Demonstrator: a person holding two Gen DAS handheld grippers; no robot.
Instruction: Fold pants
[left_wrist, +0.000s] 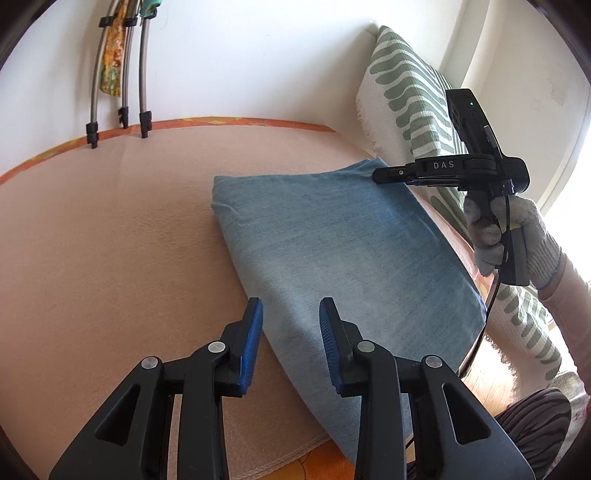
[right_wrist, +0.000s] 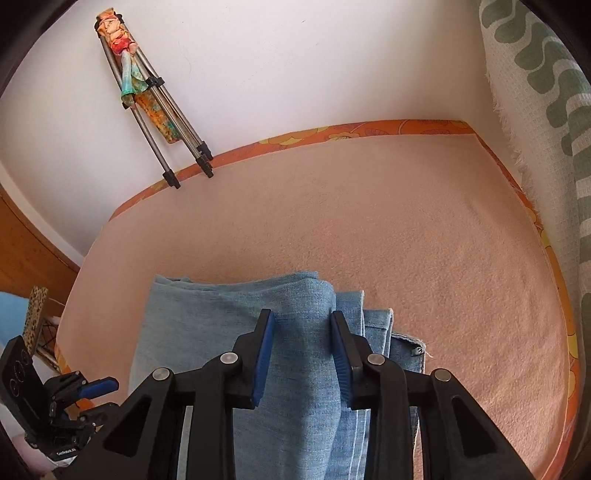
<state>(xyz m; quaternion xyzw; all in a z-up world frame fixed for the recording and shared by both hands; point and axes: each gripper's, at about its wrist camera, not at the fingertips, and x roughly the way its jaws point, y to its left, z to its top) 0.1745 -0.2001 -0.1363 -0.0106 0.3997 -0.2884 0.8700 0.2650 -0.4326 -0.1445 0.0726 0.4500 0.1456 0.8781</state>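
The light blue denim pants (left_wrist: 332, 243) lie folded in a flat rectangle on the pink blanket (left_wrist: 110, 240). My left gripper (left_wrist: 291, 314) is open and empty, just above the near left edge of the pants. My right gripper (left_wrist: 376, 173) shows at the pants' far right corner, with its fingers low against the cloth. In the right wrist view the right gripper (right_wrist: 303, 321) is open, with a raised fold of the pants (right_wrist: 306, 369) between its blue pads; stacked layers show to its right. The left gripper (right_wrist: 99, 386) shows at the lower left.
A folded metal stand (left_wrist: 122, 74) with colourful cloth leans on the white wall at the back. A green and white patterned throw (left_wrist: 413, 110) covers the backrest on the right. The orange mattress edge (right_wrist: 332, 133) borders the blanket. Wooden floor (left_wrist: 491, 384) lies at the lower right.
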